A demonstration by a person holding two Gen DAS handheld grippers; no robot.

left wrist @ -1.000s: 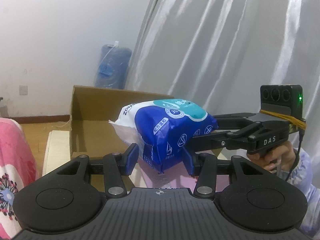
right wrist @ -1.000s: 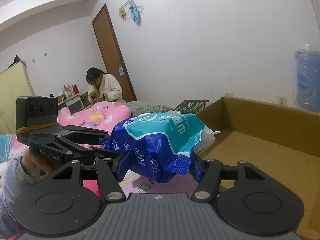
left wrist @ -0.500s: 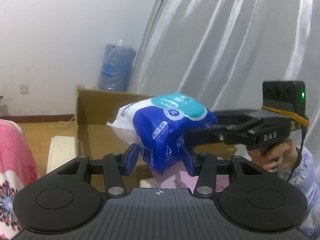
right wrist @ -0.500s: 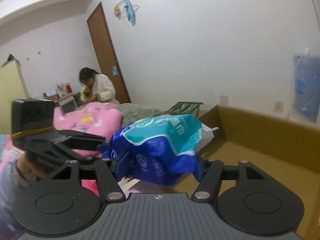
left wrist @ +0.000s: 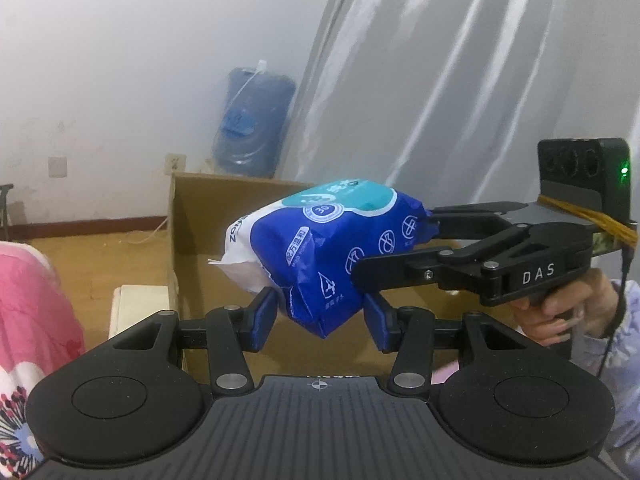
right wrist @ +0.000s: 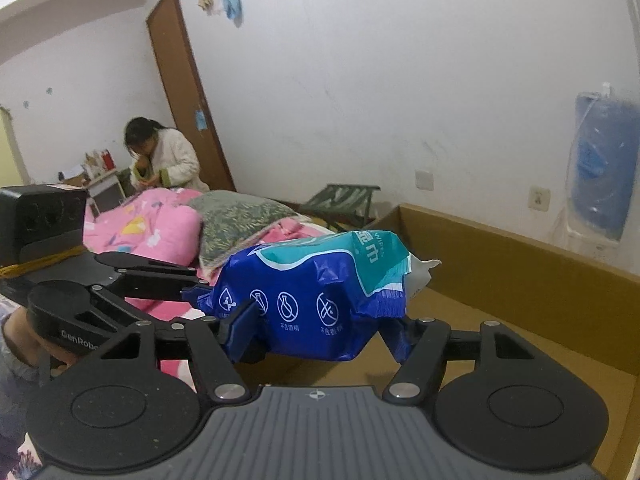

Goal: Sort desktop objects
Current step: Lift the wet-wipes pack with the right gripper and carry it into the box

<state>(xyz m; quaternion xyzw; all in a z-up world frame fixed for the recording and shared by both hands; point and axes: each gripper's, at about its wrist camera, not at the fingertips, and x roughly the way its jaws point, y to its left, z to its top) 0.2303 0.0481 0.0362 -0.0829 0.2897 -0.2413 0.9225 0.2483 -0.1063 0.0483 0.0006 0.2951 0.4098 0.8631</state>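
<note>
Item: wet-wipe pack (left wrist: 332, 248), blue and teal, held in the air over the open cardboard box (left wrist: 188, 216).

Left wrist view: your left gripper (left wrist: 320, 316) clamps the pack's lower corner; your right gripper (left wrist: 396, 248) pinches the far end. Behind: grey curtain (left wrist: 460, 80), blue water jug (left wrist: 252, 120), white wall, pink bedding (left wrist: 36, 300) at left.

Right wrist view: your right gripper (right wrist: 320, 332) has the pack (right wrist: 316, 292) between its jaws, pads pressed on it. Box floor (right wrist: 480, 320) lies beneath. A person (right wrist: 164, 156) sits beyond the bed; brown door (right wrist: 188, 88) behind.

Risk: the film is slick and crumpled, so if you loosen one grip early, the pack may swing or slip outside the box wall.
</note>
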